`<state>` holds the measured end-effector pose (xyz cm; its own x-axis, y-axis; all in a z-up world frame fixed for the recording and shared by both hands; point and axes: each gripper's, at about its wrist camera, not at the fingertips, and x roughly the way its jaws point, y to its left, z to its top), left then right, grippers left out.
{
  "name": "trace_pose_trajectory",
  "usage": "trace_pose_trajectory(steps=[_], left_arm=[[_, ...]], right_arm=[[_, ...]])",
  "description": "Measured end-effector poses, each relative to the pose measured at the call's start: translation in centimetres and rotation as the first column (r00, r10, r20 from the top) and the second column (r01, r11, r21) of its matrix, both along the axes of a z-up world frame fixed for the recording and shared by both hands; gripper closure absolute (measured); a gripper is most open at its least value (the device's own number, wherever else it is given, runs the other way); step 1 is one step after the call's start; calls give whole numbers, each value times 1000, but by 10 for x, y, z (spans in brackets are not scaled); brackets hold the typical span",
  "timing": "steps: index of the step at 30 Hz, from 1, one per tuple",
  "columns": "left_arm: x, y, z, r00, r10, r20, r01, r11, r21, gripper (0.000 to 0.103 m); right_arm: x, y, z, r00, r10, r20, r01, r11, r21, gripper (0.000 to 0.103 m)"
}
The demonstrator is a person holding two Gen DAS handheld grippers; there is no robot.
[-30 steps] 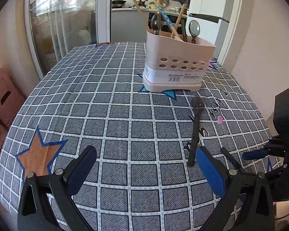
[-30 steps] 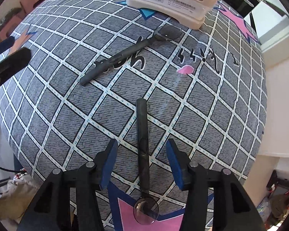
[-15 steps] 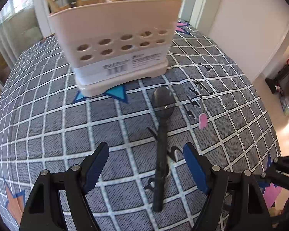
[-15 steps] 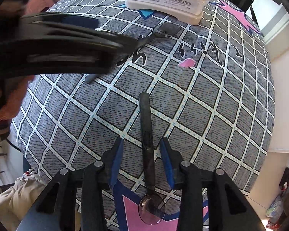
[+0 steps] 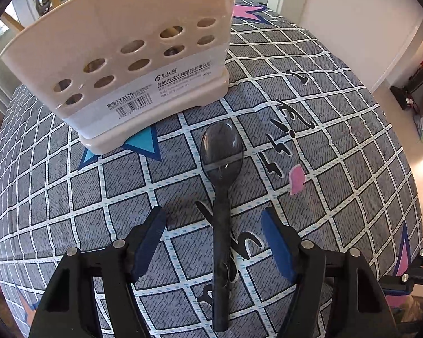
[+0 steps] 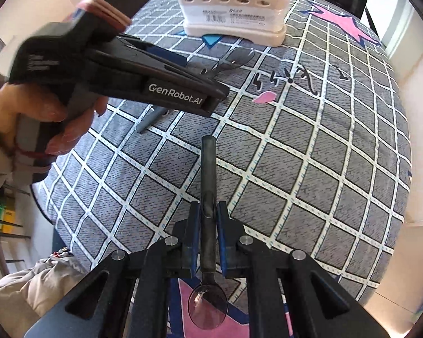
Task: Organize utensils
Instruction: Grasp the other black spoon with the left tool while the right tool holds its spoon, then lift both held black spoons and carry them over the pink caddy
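Already both grippers are lined up on a spoon each. The left gripper (image 5: 213, 242) stands with its jaws spread wide either side of the handle of one dark spoon (image 5: 221, 225), just starting to close, the pads not yet touching it; this spoon lies flat on the checked tablecloth (image 5: 352, 155), its bowl pointing at the beige holder (image 5: 121, 56) (which already has utensils standing in it). The right gripper (image 6: 207, 236) is closing on the handle of the other spoon (image 6: 207, 197), the blue pads (image 6: 193, 233) against it or nearly so — bowl end towards the camera, free end out towards the holder.

What could go wrong: the right grip sits close to the bowl end, so the long handle could swing or slip in the pads once lifted. The left handle is thin and flat on the cloth — pads closing too high would skate over it, too low would snag the fabric. Both hands working close together could also bump on the way to the holder.
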<state>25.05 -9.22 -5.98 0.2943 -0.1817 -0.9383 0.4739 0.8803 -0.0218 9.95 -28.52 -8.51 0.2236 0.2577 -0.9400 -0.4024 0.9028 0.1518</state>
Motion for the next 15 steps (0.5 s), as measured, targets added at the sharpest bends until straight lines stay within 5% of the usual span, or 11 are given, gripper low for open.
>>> trace_pose_trajectory(steps=[6,9,15], left_arm=[[8,-17,1,999,-29,-30,29,999,14,26],[11,-25,2,999,-33,-27,33,999,6,60],[-1,-16,7,1000,-9,24,10,1000,-22,60]], right_arm=[[-8,-25,11,999,-27,23,26,998,56,91],[-9,-41,17,998,-57,28,55,996,76,91],[-3,-48,33,994,-105,40,100,989,107,91]])
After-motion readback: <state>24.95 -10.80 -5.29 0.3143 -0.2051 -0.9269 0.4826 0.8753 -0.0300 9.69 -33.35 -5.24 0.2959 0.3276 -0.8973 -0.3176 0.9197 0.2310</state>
